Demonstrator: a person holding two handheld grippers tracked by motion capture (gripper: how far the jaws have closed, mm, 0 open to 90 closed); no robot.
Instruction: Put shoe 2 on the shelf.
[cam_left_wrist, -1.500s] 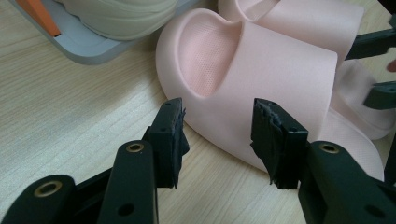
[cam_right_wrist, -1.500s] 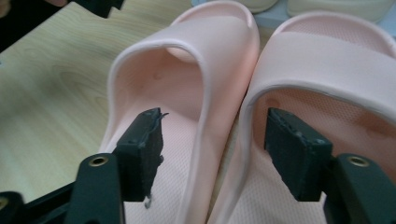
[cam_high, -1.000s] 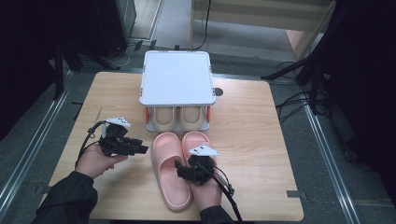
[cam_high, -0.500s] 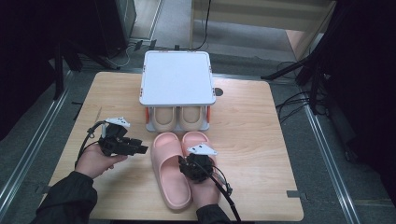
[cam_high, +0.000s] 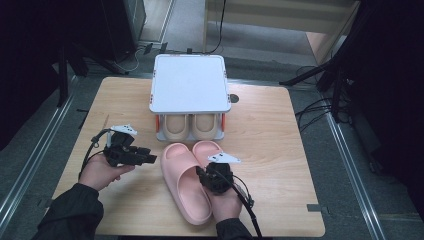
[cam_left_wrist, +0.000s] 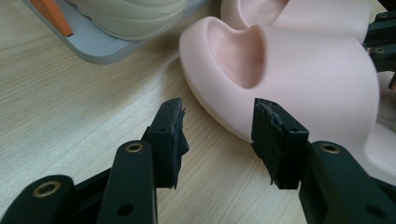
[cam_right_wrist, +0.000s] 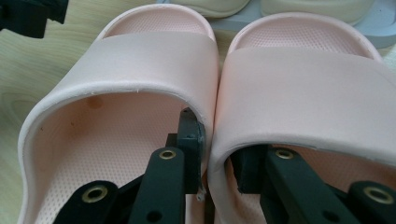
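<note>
- Right tool (cam_right_wrist: 217, 158) has just been closing; its jaws pinch both pink slippers' (cam_high: 192, 182) touching inner walls, mid-frame.
- Slippers' long axes run up-frame toward the rack (cam_high: 189, 82).
- Left tool (cam_high: 150, 159) is released, left of them.

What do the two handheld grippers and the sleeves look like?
Left gripper and right gripper: black bodies, each topped by a grey three-cornered plate, trailing black cables. Jaws are black with brass-coloured rivets and ribbed pads. The person wears dark long sleeves.
</note>
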